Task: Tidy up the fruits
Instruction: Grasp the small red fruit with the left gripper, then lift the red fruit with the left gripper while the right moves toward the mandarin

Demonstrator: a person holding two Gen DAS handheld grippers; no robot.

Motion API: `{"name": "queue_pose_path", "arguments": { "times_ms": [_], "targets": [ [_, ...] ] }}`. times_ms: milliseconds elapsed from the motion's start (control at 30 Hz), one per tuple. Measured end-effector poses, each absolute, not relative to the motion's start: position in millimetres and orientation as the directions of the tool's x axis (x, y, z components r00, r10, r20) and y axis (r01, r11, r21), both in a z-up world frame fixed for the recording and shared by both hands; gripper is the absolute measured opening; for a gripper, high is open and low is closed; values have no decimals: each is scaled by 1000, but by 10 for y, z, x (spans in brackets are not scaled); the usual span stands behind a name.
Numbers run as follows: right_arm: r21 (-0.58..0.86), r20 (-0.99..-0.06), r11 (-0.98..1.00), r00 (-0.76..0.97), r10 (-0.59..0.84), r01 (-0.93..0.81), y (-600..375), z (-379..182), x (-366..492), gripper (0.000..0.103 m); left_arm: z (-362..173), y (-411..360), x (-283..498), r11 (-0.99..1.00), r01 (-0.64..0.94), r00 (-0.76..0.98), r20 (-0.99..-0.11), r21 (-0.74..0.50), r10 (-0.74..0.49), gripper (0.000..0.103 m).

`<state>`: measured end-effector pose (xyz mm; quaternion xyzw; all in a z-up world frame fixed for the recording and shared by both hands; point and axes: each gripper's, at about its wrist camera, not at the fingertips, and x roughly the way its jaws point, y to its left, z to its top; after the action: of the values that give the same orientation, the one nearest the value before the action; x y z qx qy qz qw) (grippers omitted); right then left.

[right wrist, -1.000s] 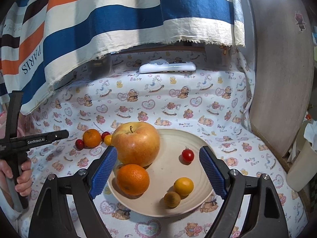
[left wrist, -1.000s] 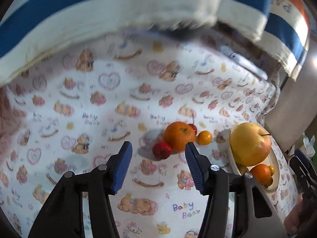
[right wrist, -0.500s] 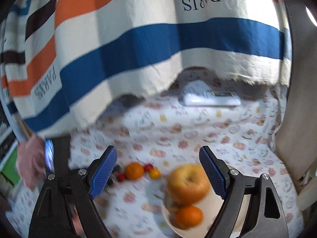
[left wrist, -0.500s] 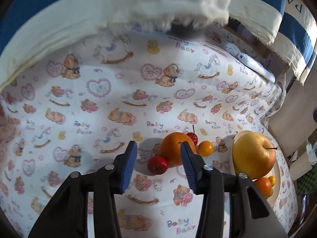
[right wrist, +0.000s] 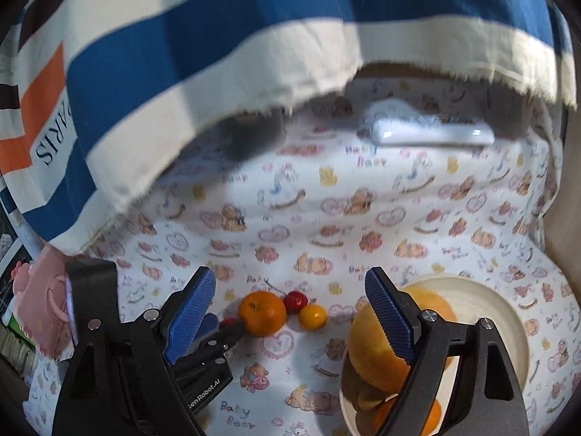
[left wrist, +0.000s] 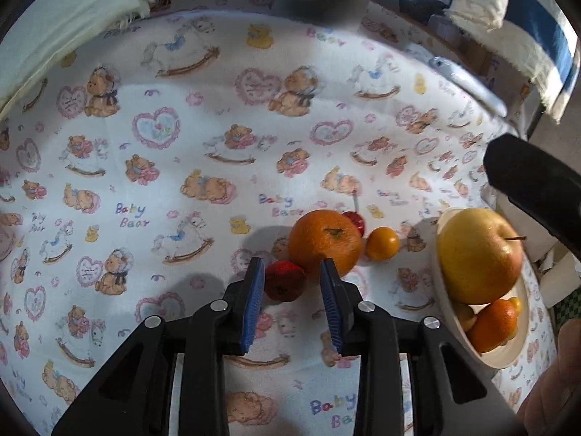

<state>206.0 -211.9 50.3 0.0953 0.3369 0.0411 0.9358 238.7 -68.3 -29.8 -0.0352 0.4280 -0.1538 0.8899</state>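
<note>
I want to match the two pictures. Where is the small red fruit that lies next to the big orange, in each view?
Left wrist view: the small red fruit is low in the middle, between the closing blue pads of the left tool, touching the big orange.
Right wrist view: only a red sliver shows, lower left of centre, behind the left tool's tip.
Shared landmark: the big orange.

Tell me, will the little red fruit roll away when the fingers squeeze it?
The small round red fruit may roll or pop out, being round on smooth cloth. It looks light, and the big orange touching it might stop it.
</note>
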Motion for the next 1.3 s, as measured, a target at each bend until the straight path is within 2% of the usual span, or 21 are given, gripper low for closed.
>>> {"name": "queue_pose_path", "arguments": {
  "times_ms": [300, 567, 633, 767, 833, 1033, 1300],
  "targets": [
    [190, -631, 982, 763, 142, -25, -2086, 473, 2054, 86, -373, -642, 2429, 949, 243, 580, -755, -199, -306, 31],
    [187, -631, 982, 763, 137, -21, -2094, 479, 2042, 86, -415, -556, 2475, 931, 238, 545, -755, -278, -365, 31],
    [186, -629, 982, 765, 134, -19, -2106, 486, 2033, 86, -428, -527, 2495, 923, 236, 533, -753, -305, -385, 27],
    [182, -624, 983, 771, 128, -15, -2137, 507, 2016, 86, -434, -459, 2511, 920, 223, 525, -755, -323, -393, 27],
    [182, -623, 983, 773, 123, -11, -2150, 511, 2014, 86, -384, -463, 2481, 926, 223, 538, -754, -304, -377, 27],
    [182, -628, 983, 769, 118, -1, -2163, 497, 2026, 86, -241, -482, 2388, 966, 213, 562, -790, -148, -245, 27],
    [183, -630, 983, 768, 116, 2, -2170, 489, 2022, 86, -300, -497, 2394, 974, 206, 541, -817, -98, -196, 27]
  ]
}}
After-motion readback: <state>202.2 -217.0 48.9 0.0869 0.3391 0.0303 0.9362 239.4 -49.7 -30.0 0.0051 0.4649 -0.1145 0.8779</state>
